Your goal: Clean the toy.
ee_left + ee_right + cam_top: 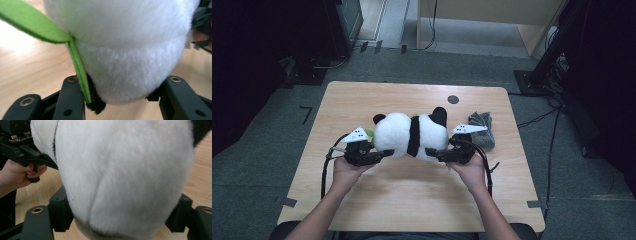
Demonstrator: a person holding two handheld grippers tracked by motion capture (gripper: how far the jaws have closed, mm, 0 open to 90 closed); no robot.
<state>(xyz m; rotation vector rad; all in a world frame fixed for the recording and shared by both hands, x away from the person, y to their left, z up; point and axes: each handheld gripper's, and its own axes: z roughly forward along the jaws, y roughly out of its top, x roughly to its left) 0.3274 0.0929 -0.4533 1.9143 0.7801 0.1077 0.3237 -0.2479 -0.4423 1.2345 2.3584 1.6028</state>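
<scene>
black hand-held gripper (pixel 388 153), grey plate

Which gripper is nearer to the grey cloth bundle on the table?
Right. The right gripper sits at the plush panda's right end, just left of the grey cloth bundle. The left gripper is at the panda's far end, across the toy from it.

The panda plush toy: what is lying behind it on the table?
Behind the panda plush toy, to its right, a crumpled grey cloth lies on the wooden table. The part near the right gripper is covered.
</scene>
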